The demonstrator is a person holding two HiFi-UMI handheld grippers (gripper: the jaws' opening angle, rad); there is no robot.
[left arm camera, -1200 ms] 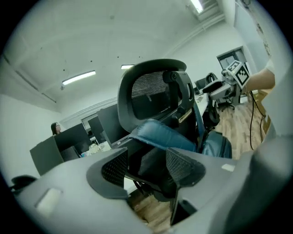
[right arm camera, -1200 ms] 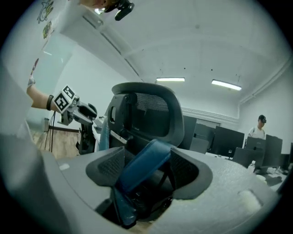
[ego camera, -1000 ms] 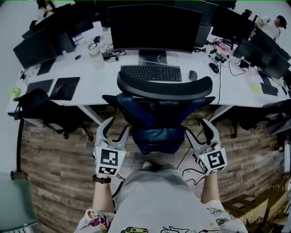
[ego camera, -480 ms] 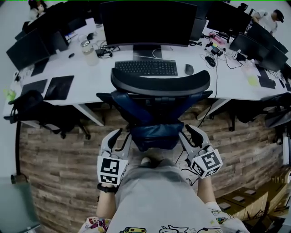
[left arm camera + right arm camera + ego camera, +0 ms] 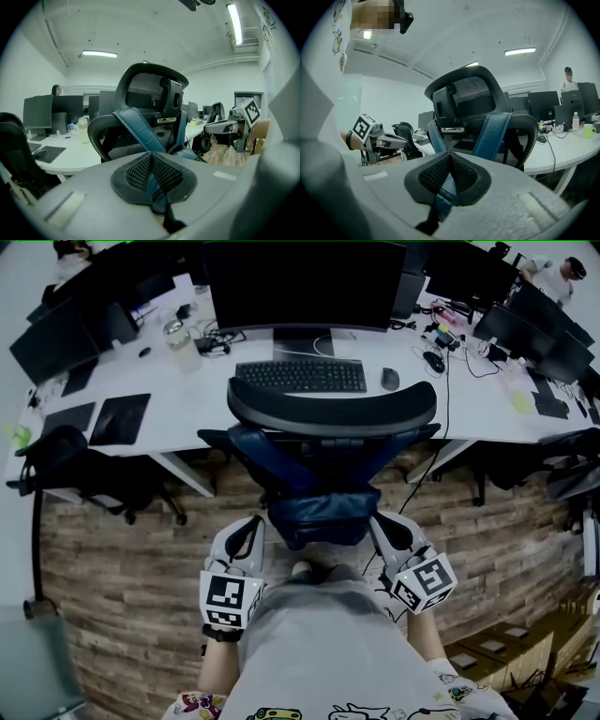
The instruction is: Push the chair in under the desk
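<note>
Head view: the chair [image 5: 330,414] is standing at the worktop [image 5: 487,418] with its seat still sticking out over the wooden floor, so the push, I judge, is still waiting to be made. The left hand-held gripper [image 5: 249,526] and right hand-held gripper [image 5: 382,527] are flanking the seat's rear with jaws closed; a second ago they were gaping wide, while the chair is looking unmoved

Left gripper view: the pads are meeting on nothing, the chair [image 5: 150,108] rising just beyond

Right gripper view: the pads are likewise pressing together empty, facing the chair [image 5: 478,112]
</note>
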